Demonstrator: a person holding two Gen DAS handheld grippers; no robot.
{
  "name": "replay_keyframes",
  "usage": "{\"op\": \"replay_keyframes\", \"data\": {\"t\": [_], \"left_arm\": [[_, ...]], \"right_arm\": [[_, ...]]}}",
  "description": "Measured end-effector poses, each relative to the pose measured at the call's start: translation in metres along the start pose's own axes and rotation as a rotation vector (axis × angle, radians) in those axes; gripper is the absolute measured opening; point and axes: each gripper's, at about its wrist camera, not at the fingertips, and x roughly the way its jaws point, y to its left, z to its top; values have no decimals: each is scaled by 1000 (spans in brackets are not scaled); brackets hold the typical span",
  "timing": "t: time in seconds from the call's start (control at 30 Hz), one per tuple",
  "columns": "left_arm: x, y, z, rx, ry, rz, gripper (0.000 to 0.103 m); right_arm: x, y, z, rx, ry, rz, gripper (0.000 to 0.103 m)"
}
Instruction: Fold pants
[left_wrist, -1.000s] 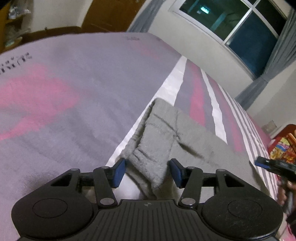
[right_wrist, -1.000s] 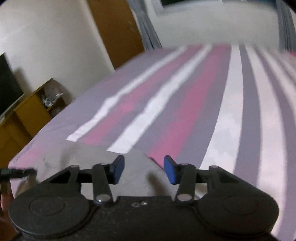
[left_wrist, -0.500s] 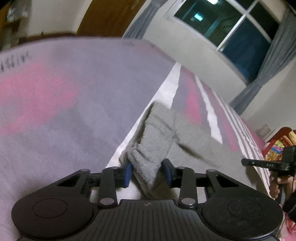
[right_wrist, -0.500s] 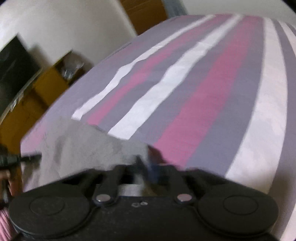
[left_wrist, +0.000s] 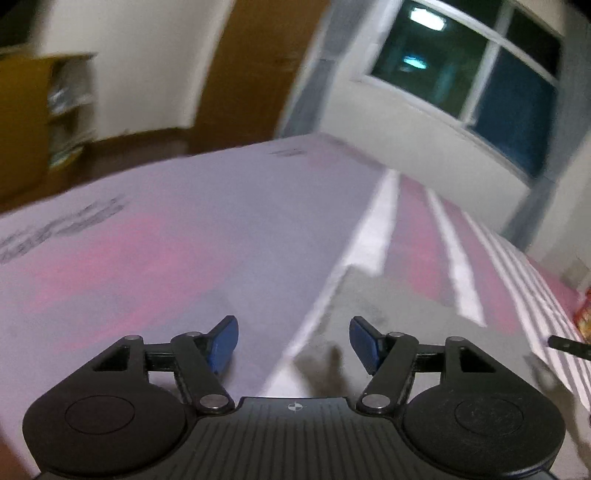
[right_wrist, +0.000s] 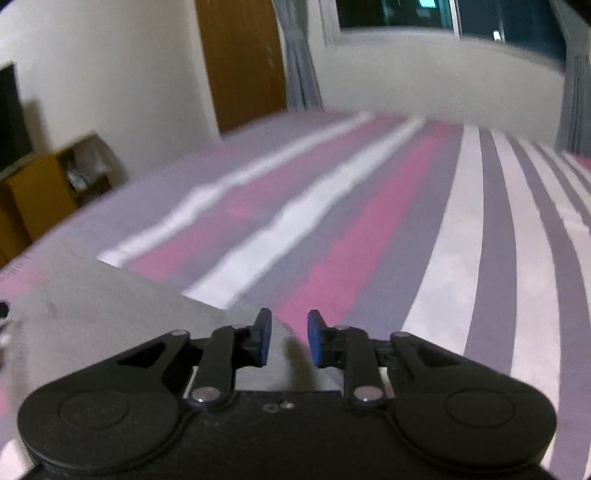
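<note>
The grey pants (left_wrist: 391, 317) lie flat on the striped bed cover, ahead and to the right of my left gripper (left_wrist: 293, 341). That gripper is open wide and empty, above the pants' left edge. In the right wrist view the pants (right_wrist: 103, 317) spread at the lower left. My right gripper (right_wrist: 289, 338) is open with a narrow gap and holds nothing, above the pants' right corner. The tip of the right gripper (left_wrist: 569, 345) shows at the right edge of the left wrist view.
The bed cover (right_wrist: 369, 229) has pink, grey and white stripes and fills the view ahead. A wooden door (right_wrist: 240, 59), a window with curtains (left_wrist: 472, 74) and a yellow shelf (right_wrist: 55, 177) stand beyond the bed.
Both grippers closed on the pants half a second ago and have since opened and let go. The pants now lie flat, no longer bunched. Both views have tilted upward.
</note>
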Motion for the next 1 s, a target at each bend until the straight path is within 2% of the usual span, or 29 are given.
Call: {"op": "replay_keyframes", "data": {"t": [0.07,0.1,0.17,0.23,0.27,0.33,0.43,0.5,0.57,0.7,0.77,0.8,0.83,0.87,0.93,1.0], "left_arm": [[18,-37,6,67,31,-86,66],[32,-62,6,118,63,-139,68],[61,-102,-4,196,141,-197,74],[87,-114,-17,231,228,-169,75],[96,-113,-24,239,251,-151,75],[95,-108,-29,252,227,-176,75],[88,-104,-33,273,226,-186,74],[89,-105,-33,283,229,-181,74],[89,-104,-32,279,236,-170,75],[87,-106,-29,275,257,-147,75],[84,-110,-25,267,266,-125,75],[76,-112,-23,241,247,-118,75],[67,-113,-20,210,216,-136,75],[53,-114,-19,187,180,-178,75],[39,-121,-24,183,148,-209,75],[29,-128,-39,195,173,-252,75]], "right_arm": [[1,21,-6,8,-2,45,23],[6,31,-9,29,9,75,24],[19,47,-15,107,42,136,24],[26,53,-24,166,78,167,29],[26,51,-29,174,98,154,29],[18,30,-40,192,138,100,30],[-33,-36,-59,271,98,-2,29],[-77,-96,-79,387,73,-85,28],[-115,-144,-97,501,49,-143,21],[-204,-218,-136,615,-21,-351,22],[-233,-237,-152,695,-42,-455,22],[-242,-240,-156,728,-42,-482,23],[-250,-235,-157,743,-41,-503,31],[-256,-224,-154,725,-56,-503,34],[-264,-189,-149,653,-116,-423,34],[-255,-149,-143,590,-139,-307,35]]}}
